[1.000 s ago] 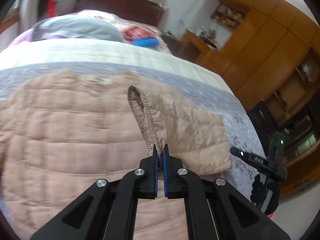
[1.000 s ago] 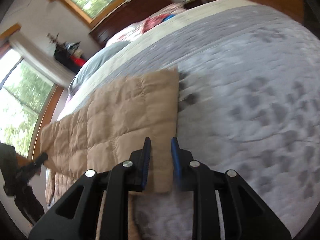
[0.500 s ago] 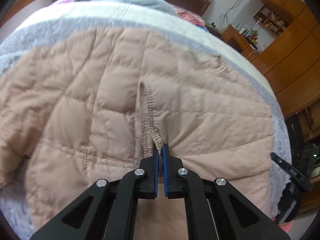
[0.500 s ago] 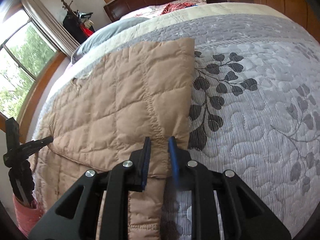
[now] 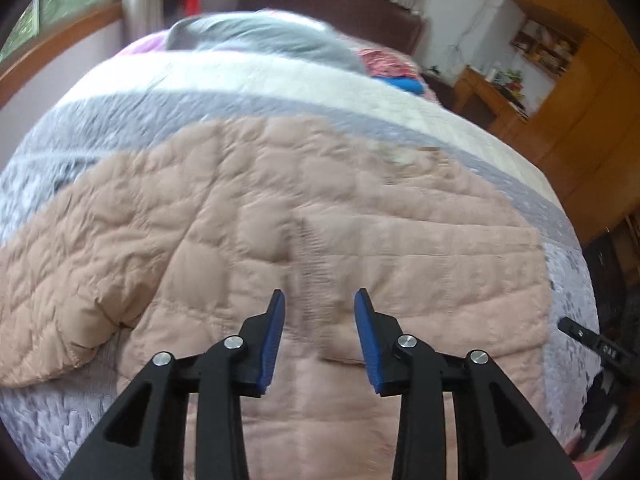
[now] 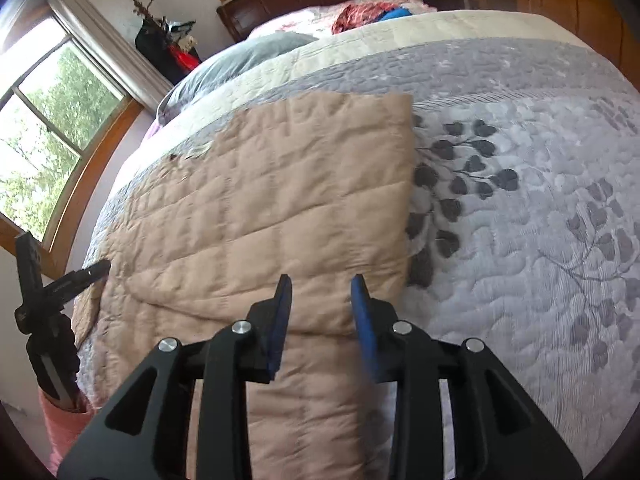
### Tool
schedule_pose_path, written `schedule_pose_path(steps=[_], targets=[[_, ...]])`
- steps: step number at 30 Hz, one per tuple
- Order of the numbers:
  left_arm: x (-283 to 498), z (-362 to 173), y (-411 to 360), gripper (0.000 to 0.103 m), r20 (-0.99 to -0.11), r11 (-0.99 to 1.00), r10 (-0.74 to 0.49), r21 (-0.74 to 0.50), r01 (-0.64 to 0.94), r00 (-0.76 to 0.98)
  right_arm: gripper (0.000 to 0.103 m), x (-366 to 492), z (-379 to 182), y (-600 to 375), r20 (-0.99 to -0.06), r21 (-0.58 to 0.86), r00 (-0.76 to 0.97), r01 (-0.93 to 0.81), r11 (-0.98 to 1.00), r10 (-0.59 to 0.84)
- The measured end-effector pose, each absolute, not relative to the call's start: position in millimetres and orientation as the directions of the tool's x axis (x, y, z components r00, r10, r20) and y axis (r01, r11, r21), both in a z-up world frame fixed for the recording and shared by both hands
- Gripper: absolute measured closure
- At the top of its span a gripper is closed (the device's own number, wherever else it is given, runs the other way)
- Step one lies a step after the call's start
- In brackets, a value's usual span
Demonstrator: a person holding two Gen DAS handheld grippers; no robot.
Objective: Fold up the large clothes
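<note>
My left claw [image 5: 319,310] and right claw [image 6: 320,296] have just been opening and stand apart, nothing pinched, above the beige quilted jacket [image 5: 280,220], which lies flat on the grey floral bedspread [image 6: 520,220], pillows [image 5: 256,38] at 12 o'clock.

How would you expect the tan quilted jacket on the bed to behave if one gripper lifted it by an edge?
The quilted jacket would probably droop rather than hold shape: it lies soft and creased on the bedspread. Its puffy padding suggests it is light for its bulk. The smooth shell may slip from a shallow pinch.
</note>
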State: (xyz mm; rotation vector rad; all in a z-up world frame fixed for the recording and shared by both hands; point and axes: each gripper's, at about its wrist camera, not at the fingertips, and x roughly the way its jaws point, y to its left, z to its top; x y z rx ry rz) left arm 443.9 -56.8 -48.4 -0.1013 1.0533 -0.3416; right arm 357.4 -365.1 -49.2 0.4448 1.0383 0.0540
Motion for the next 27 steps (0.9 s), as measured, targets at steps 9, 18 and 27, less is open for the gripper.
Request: schedule_pose_path(steps=[9, 18, 27], targets=[[444, -90, -121, 0.066, -0.894, 0.934, -0.286, -0.181, 0.307, 0.345, 0.072, 397, -82, -320, -0.898, 0.282, 0.397, 0.190, 0.940, 0.189], [442, -112, -126, 0.066, -0.887, 0.920, -0.303, -0.176, 0.351, 0.350, 0.073, 396, -99, -315, -0.901, 0.268, 0.400, 0.207, 0.941, 0.169], [421, -61, -43, 0.053, -0.842, 0.930, -0.354, -0.272, 0.247, 0.406, 0.054, 347, -46, -318, -0.855, 0.274, 0.490, 0.147, 0.950, 0.171]])
